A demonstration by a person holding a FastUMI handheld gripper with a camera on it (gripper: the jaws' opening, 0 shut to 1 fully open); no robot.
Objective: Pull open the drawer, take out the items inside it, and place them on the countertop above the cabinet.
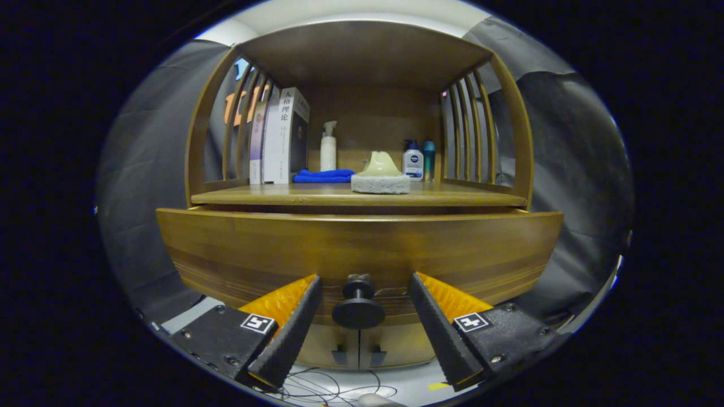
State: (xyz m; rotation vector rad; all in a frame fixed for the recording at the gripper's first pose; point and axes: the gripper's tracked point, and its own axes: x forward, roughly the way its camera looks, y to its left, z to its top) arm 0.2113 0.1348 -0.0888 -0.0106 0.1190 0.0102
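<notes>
A wooden cabinet stands ahead, with its drawer front [362,249] bulging toward me and pulled a little out from under the countertop [350,196]. The drawer's dark round knob [358,305] sits between my two fingers. My gripper [365,282] is open, one finger on each side of the knob and neither touching it. The inside of the drawer is hidden behind its front. On the countertop rest a pale scrubber with a grey sponge base [380,175] and a folded blue cloth [323,176].
Upright books [283,135] stand at the countertop's left. A white pump bottle [328,148] and two small bottles [418,160] line the back. Slatted wooden sides and a top board enclose the shelf. Thin cables [334,390] trail on the floor below the fingers.
</notes>
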